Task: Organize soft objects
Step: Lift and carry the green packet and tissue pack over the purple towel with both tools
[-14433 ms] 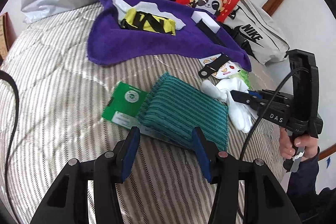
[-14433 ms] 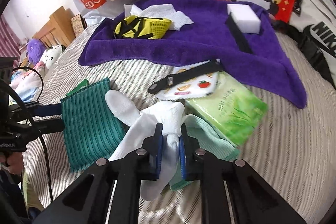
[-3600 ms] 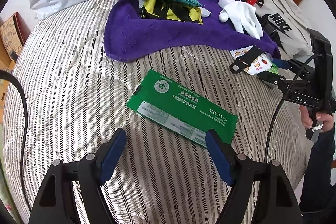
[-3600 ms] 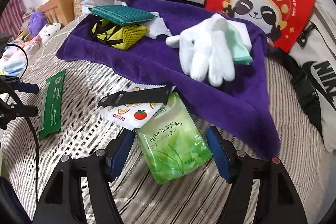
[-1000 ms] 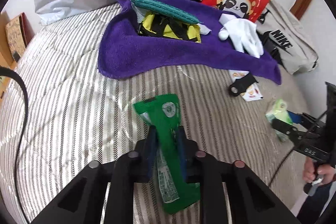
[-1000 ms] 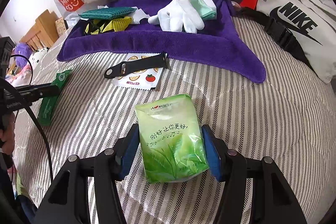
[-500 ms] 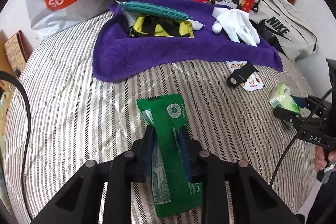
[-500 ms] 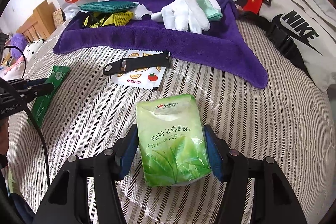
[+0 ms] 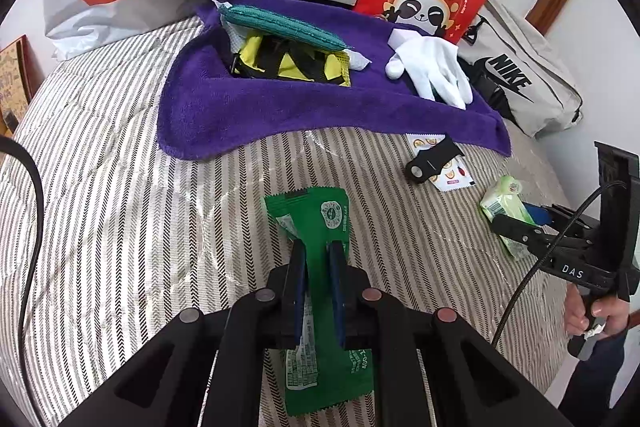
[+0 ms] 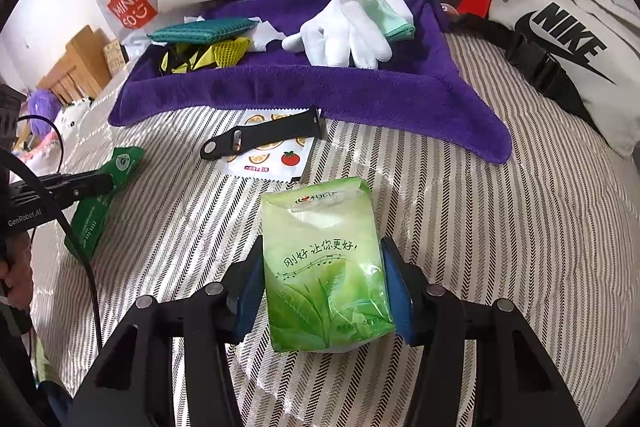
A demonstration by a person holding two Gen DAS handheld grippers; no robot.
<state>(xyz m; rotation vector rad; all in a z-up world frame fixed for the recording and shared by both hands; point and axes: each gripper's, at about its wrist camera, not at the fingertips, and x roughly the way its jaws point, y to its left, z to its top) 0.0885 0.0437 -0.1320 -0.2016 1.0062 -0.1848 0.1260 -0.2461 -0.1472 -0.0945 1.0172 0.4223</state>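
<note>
Claws first: the left claw point(image 9: 318, 257) pinches a flat dark-green foil packet point(image 9: 320, 227) above the striped bed point(image 9: 120, 227), and the right claw point(image 10: 324, 279) clamps a pale-green plastic tissue pack point(image 10: 324, 267). Beyond lie a black strap point(image 10: 264, 139) on a fruit-printed white sachet point(image 10: 280, 159), then a purple towel point(image 10: 320, 87) carrying a white glove point(image 10: 344, 35) and a folded teal cloth point(image 10: 204, 31).

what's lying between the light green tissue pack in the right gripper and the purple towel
In the right wrist view, a black strap on a fruit-printed sachet lies between the tissue pack and towel.
</note>
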